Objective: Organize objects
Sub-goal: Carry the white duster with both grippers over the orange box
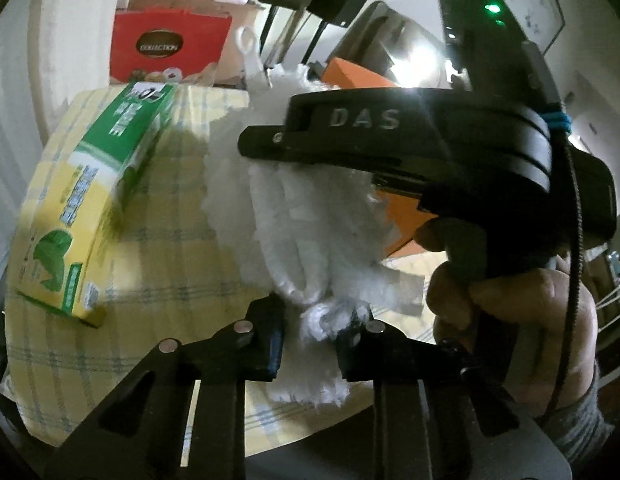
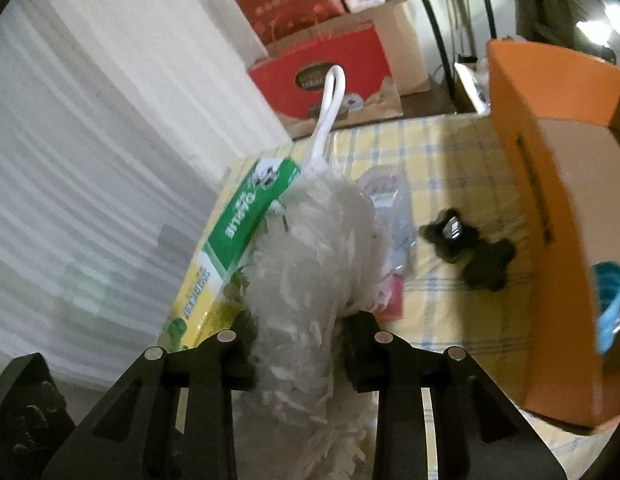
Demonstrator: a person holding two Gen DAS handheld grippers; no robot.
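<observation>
A white fluffy duster (image 1: pixel 310 220) with a white loop handle (image 2: pixel 334 88) is lifted over the yellow checked tablecloth (image 1: pixel 170 272). My left gripper (image 1: pixel 314 336) is shut on the duster's lower tuft. My right gripper (image 2: pixel 300 352) is shut on the duster (image 2: pixel 310 248) at its thick middle. In the left wrist view the right gripper's black body (image 1: pixel 430 148) reaches in from the right, held by a hand (image 1: pixel 530 320). A green and yellow carton (image 1: pixel 90 200) lies on the cloth to the left, beside the duster.
An open orange box (image 2: pixel 550 200) stands at the table's right side with a blue item (image 2: pixel 610 304) inside. A small black object (image 2: pixel 470 248) and a clear plastic packet (image 2: pixel 390 200) lie on the cloth. Red gift boxes (image 2: pixel 322 76) stand behind the table. White curtains hang at left.
</observation>
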